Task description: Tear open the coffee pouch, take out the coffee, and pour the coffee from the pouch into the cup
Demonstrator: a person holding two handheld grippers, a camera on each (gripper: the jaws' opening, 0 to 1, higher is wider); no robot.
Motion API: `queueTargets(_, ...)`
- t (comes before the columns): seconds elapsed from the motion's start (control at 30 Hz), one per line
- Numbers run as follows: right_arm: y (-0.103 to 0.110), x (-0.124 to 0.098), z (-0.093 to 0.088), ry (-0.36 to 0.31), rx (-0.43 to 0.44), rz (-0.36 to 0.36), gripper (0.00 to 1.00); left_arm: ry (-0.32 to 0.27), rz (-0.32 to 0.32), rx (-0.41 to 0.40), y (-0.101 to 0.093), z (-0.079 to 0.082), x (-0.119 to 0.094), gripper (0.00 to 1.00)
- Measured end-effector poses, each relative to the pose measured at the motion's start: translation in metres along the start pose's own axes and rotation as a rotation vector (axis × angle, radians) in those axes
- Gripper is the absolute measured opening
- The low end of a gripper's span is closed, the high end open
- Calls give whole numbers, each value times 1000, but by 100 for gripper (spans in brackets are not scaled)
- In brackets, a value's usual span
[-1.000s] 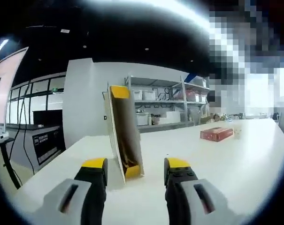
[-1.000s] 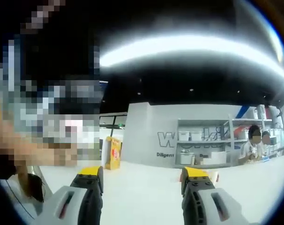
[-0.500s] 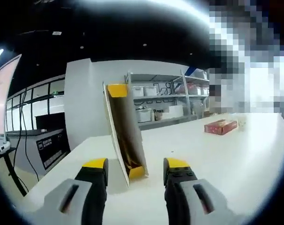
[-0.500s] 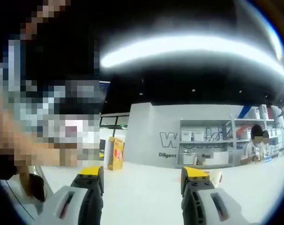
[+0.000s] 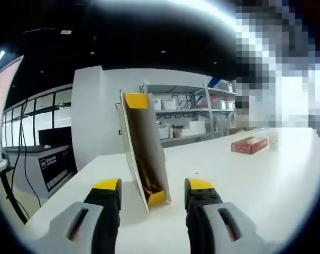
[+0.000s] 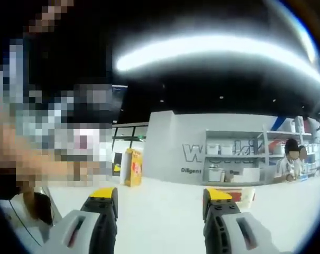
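1. White counter spreads across the left gripper view, with grey shelving holding white bins against the far wall.
2. Left of centre, the yellow and brown coffee pouch stands upright on the counter, leaning slightly, just beyond the left hand-held gripper.
3. That gripper's yellow-tipped jaws stand apart with nothing between them; the pouch's lower end sits in line with the gap.
4. Far to the right, a red box lies on the counter, well apart from the pouch.
5. In the right gripper view, the pouch stands far off at the left, on the white counter.
6. The right hand-held gripper has its jaws apart, empty.
7. At the far right, people are near the shelving.
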State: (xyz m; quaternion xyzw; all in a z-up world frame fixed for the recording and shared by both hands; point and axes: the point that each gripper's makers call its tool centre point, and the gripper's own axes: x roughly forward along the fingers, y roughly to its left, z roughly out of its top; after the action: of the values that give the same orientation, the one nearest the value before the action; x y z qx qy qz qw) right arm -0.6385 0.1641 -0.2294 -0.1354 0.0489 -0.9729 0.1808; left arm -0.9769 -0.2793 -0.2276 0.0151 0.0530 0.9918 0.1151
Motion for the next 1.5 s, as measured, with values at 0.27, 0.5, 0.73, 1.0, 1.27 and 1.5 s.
queueTargets(0.27, 7, 3, -6, 28, -10, 9, 64, -30, 23, -48, 20, 15, 10, 50)
queueTargets(0.5, 2, -1, 0, 30, -49, -8, 64, -21, 35, -22, 27, 16, 24, 37)
queueTargets(0.73, -6, -3, 0, 41, -61, -28, 64, -51, 46, -36, 33, 33, 33, 30)
queueTargets(1.0, -14, -2, -8, 57, -60, -44, 63, -57, 66, -35, 43, 56, 45, 29)
queueTargets(1.27, -19, 4, -9, 63, -74, -48, 63, -37, 114, 101, 52, 79, 58, 26)
queueTargets(1.5, -18, 12, -17, 89, -101, -47, 63, -22, 142, 91, 55, 93, 67, 16)
